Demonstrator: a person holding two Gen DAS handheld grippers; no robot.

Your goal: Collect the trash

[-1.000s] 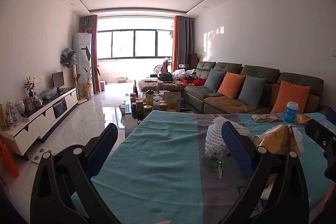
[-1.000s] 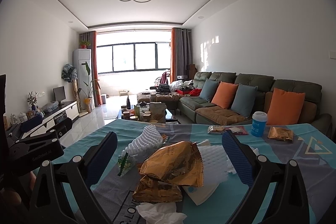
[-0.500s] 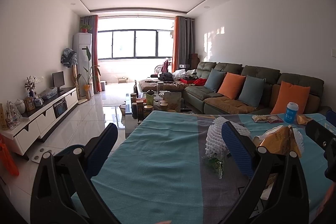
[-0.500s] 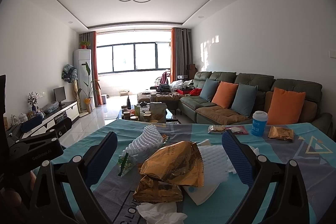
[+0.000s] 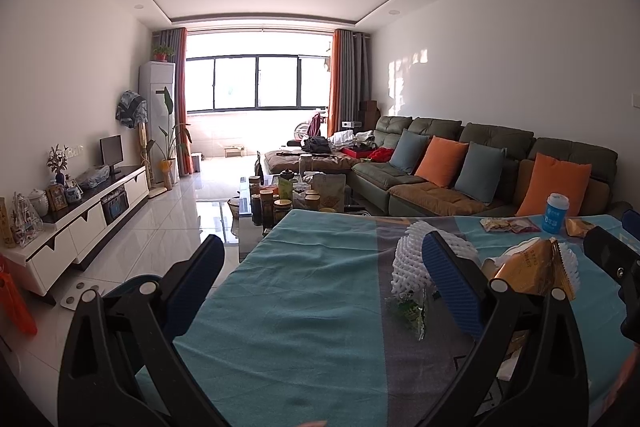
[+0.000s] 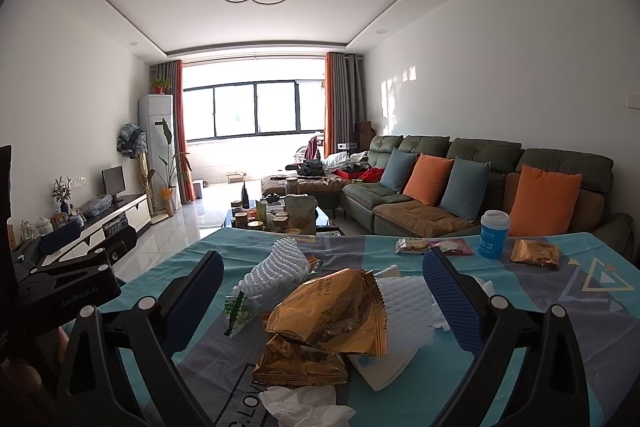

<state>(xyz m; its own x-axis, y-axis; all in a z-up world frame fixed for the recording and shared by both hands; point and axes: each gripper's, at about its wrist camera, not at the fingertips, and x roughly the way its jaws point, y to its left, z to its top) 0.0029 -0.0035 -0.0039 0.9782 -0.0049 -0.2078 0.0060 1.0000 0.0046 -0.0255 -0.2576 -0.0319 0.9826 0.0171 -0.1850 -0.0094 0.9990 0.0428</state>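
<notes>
Gold foil snack wrappers [image 6: 332, 315] sit heaped with white foam fruit netting [image 6: 276, 271] and a crumpled tissue [image 6: 304, 405] at lower centre of the right view, on the teal-clothed desk [image 6: 560, 311]. The right tongs [image 6: 320, 291] are spread wide and empty above the heap; the left tongs [image 5: 320, 275] are likewise released over bare cloth. Likely risks: slick foil slipping out, or a pinch snagging the cloth.
</notes>
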